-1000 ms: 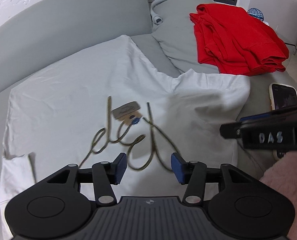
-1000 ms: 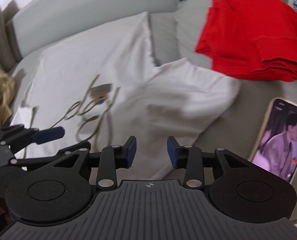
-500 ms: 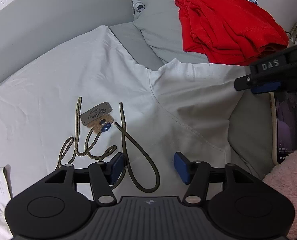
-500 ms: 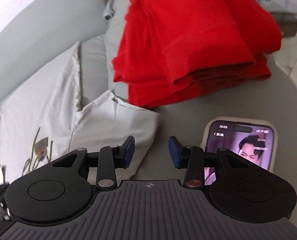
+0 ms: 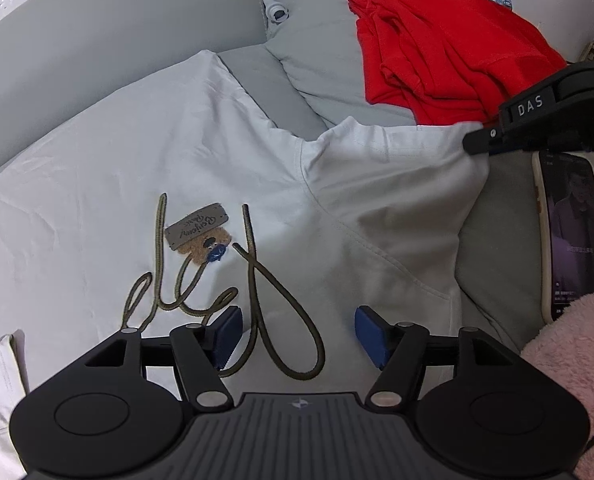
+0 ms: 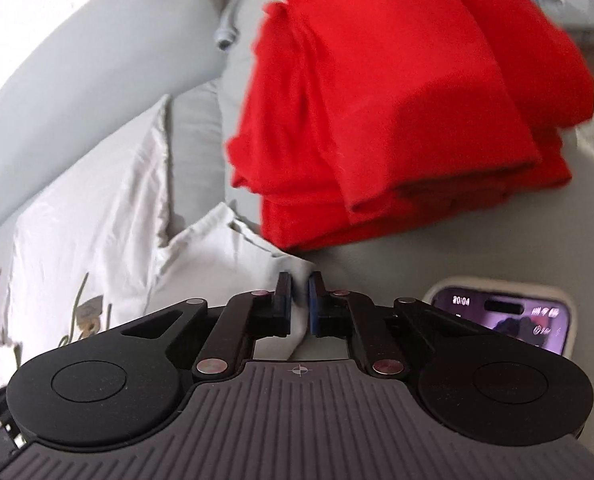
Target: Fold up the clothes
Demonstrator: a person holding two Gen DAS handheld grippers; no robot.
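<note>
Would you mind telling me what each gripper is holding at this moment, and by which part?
The right gripper pinches the white garment by the end of its sleeve. The left gripper is open, holding nothing.

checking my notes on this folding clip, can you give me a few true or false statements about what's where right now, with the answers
1. The right gripper is shut on the white shirt's sleeve. True; its jaws have just closed and pinch the cloth.
2. The left gripper grips the olive cord design. False; its jaws stand open above the shirt and have just been opening.
3. The red clothes lie spread flat across the white shirt. False; they sit as a folded pile beyond the sleeve.
4. A phone with a lit screen lies right of the right gripper. True.
5. The bear patch sits on the red pile. False; it is on the white shirt, under a grey label.
</note>
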